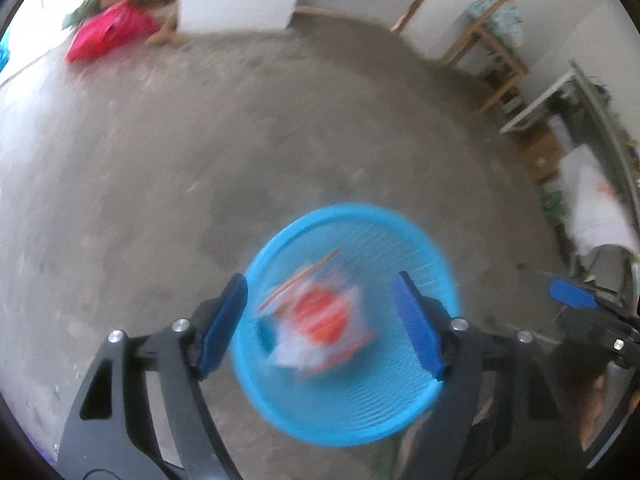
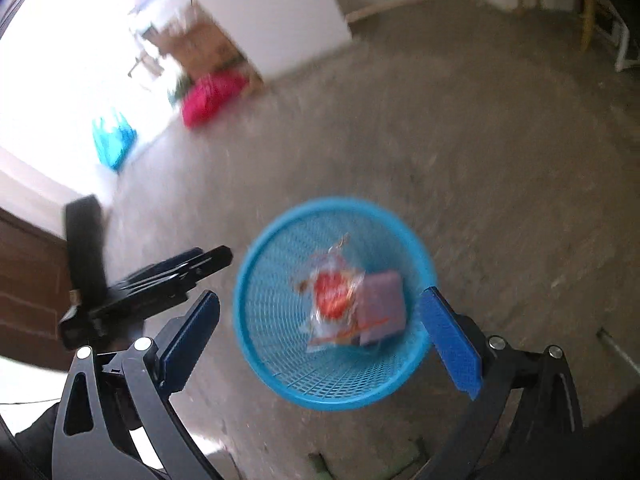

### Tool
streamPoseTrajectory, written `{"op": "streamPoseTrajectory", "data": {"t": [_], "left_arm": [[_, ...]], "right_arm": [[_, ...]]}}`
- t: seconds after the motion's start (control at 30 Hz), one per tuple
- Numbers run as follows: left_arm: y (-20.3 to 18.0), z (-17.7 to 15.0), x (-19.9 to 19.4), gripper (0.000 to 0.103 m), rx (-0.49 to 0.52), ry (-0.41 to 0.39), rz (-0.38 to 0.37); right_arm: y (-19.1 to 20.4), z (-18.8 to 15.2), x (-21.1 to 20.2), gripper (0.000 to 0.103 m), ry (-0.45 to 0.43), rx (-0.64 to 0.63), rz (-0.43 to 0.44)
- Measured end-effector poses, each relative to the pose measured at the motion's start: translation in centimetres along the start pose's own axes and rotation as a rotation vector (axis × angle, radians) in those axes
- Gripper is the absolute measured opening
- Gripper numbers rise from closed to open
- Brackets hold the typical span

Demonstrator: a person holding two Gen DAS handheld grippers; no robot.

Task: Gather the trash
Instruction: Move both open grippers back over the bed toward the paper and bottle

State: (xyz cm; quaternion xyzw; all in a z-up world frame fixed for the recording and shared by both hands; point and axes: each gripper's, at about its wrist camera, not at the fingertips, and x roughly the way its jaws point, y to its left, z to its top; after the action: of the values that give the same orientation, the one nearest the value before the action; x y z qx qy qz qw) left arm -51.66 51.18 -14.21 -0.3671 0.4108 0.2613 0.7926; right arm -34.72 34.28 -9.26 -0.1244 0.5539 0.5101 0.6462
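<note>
Blue mesh plastic forms the round basket [image 2: 336, 304] standing on the bare concrete floor [image 2: 480, 160], directly below and ahead of both sets of tongs, which point steeply down into its mouth, a sensible stance for dropping rubbish straight in. The right gripper [image 2: 320, 336] has its tongs spread wide with nothing between the pads; a clear wrapper with a red-orange round print [image 2: 334, 298] sits in the basket between them, beside a flat pale purple packet [image 2: 382, 308], so a release looks likely. The left gripper [image 1: 320, 320] also stands spread and empty, framing the same basket [image 1: 348, 392] and wrapper [image 1: 320, 316], its pads either side of the rim. Blur softens the trash, so finer print cannot be read. Well beyond the tongs, a red bag [image 1: 108, 32] lies near a wall.
</note>
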Motion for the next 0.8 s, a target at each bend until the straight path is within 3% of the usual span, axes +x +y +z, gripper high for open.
{"op": "streamPoseTrajectory", "data": {"t": [0.13, 0.23, 0.37, 0.5, 0.6, 0.67, 0.8], "left_arm": [[-7.7, 3.5, -2.9, 0.075, 0.141, -0.098, -0.101], [-16.4, 5.6, -4.8, 0.081, 0.286, -0.147, -0.254], [-30.4, 6.5, -5.7, 0.083, 0.486, -0.112, -0.477], [-45.3, 4.3, -4.5, 0.083, 0.667, -0.012, -0.644], [-54.7, 1.7, -3.4, 0.083, 0.777, 0.047, -0.712], [-61.6, -0.4, -2.4, 0.083, 0.855, 0.072, -0.748], [-70.5, -3.1, 1.3, 0.083, 0.885, 0.132, -0.737]], "right_arm": [[-3.2, 0.3, -10.0, 0.098, -0.186, 0.02, -0.051], [-7.3, -0.7, -18.8, 0.097, -0.337, 0.06, -0.146], [-14.7, -4.0, -29.6, 0.098, -0.501, 0.217, -0.315], [-21.8, -9.1, -38.2, 0.098, -0.607, 0.386, -0.483], [-26.1, -14.0, -43.9, 0.098, -0.679, 0.497, -0.624], [-28.4, -16.7, -46.2, 0.098, -0.725, 0.553, -0.669], [-32.4, -22.2, -49.3, 0.098, -0.84, 0.697, -0.718]]}}
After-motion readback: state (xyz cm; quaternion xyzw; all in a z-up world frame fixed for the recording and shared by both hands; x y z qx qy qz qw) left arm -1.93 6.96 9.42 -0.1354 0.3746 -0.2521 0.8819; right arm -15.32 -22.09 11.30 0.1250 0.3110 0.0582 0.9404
